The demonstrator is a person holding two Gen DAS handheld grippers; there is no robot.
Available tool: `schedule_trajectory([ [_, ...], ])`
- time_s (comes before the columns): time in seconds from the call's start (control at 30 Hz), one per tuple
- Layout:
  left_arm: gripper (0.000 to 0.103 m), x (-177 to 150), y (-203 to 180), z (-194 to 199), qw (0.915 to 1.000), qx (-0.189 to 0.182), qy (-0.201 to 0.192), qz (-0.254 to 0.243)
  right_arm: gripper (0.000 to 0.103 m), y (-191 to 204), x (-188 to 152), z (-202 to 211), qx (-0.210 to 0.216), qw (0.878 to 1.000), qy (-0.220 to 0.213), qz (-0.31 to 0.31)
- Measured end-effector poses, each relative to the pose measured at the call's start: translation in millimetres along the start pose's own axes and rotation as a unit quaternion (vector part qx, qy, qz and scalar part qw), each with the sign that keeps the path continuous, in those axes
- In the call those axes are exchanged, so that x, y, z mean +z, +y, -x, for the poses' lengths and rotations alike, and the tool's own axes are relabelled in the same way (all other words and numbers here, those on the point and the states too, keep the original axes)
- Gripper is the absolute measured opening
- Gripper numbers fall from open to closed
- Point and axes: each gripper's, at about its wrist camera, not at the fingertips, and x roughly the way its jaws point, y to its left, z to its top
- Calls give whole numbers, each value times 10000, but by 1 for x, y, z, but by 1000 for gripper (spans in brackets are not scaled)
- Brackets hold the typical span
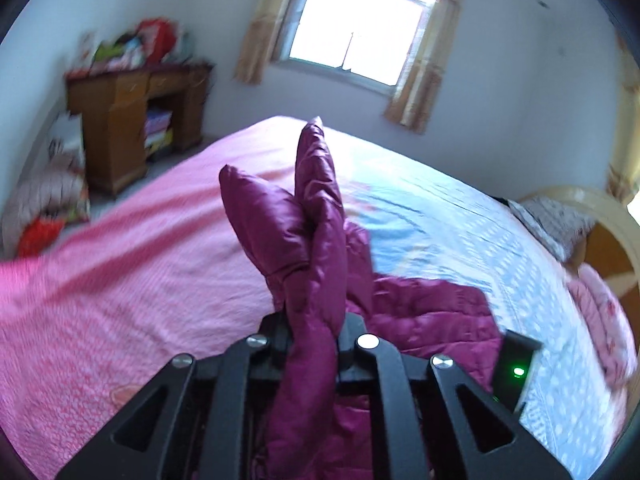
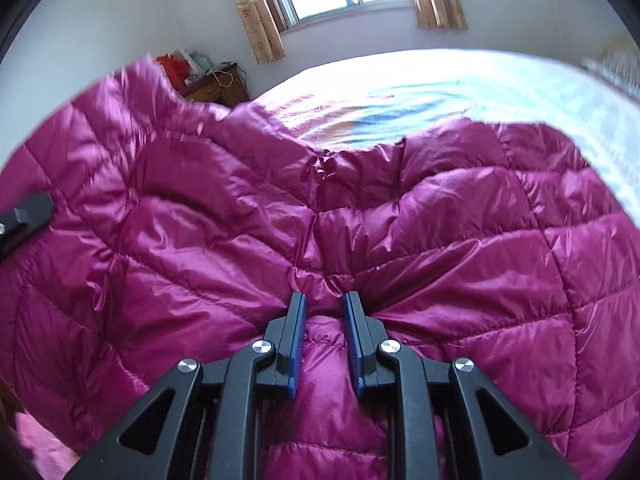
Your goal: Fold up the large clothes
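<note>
A magenta quilted puffer jacket (image 2: 360, 216) lies on the bed and fills most of the right wrist view. My left gripper (image 1: 314, 320) is shut on a bunched fold of the jacket (image 1: 320, 216), which sticks up above the bed; its fingers are mostly hidden by the fabric. My right gripper (image 2: 325, 300) is pinched on a ridge of the jacket's quilted fabric between its blue pads (image 2: 298, 344). The other gripper's body shows at the left edge of the right wrist view (image 2: 24, 216) and at the lower right of the left wrist view (image 1: 514, 368).
The bed (image 1: 120, 280) has a pink and pale blue sheet. A wooden desk (image 1: 132, 120) with clutter stands at the far left wall. A curtained window (image 1: 360, 24) is behind the bed. A pillow and headboard (image 1: 560, 220) are at the right.
</note>
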Motion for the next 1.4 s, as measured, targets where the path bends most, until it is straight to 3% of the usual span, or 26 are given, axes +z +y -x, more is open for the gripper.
schedule_trajectory([
  [0.13, 13, -1, -44, 9, 9988, -22, -26, -491, 20, -32, 6, 28, 666, 9956, -34, -666],
  [0.3, 13, -19, -109, 1, 9910, -17, -34, -1338, 21, -104, -2, 76, 871, 9842, -392, -1492],
  [0.4, 13, -42, -152, -15, 9833, -177, 138, -1807, 21, -161, -19, 101, 909, 9714, -564, -2120],
  [0.53, 13, -87, -199, -46, 9672, 46, 352, -2516, 21, -199, -40, 125, 823, 9633, -776, -2435],
  [0.67, 13, -125, -219, -65, 9529, 213, 454, -2991, 21, -219, -61, 134, 711, 9592, -939, -2571],
  [0.77, 15, -140, -221, -66, 9432, 233, 381, -3292, 21, -241, -77, 133, 1014, 9420, -1004, -3037],
  [0.8, 18, -142, -222, -64, 9411, 217, 336, -3358, 21, -242, -78, 134, 1057, 9404, -1063, -3053],
  [0.93, 59, -147, -215, -45, 9375, -339, 288, -3450, 21, -240, -78, 132, 1141, 9397, -1156, -3009],
  [0.97, 75, -150, -211, -35, 9355, -548, 283, -3479, 21, -244, -80, 134, 1209, 9367, -1199, -3059],
  [1.03, 89, -158, -202, -16, 9297, -871, 240, -3571, 20, -248, -82, 137, 1404, 9270, -1332, -3214],
  [1.1, 88, -162, -190, 4, 9321, -945, 89, -3494, 20, -254, -85, 137, 1515, 9177, -1508, -3347],
  [1.2, 96, -157, -169, 24, 9380, -1392, 259, -3163, 20, -259, -84, 142, 1591, 9136, -1579, -3394],
  [1.3, 96, -154, -153, 48, 9367, -1530, 138, -3148, 20, -258, -86, 147, 1492, 9153, -1619, -3373],
  [1.4, 96, -151, -133, 70, 9370, -1754, 166, -3017, 23, -259, -92, 160, 1470, 9095, -1810, -3441],
])
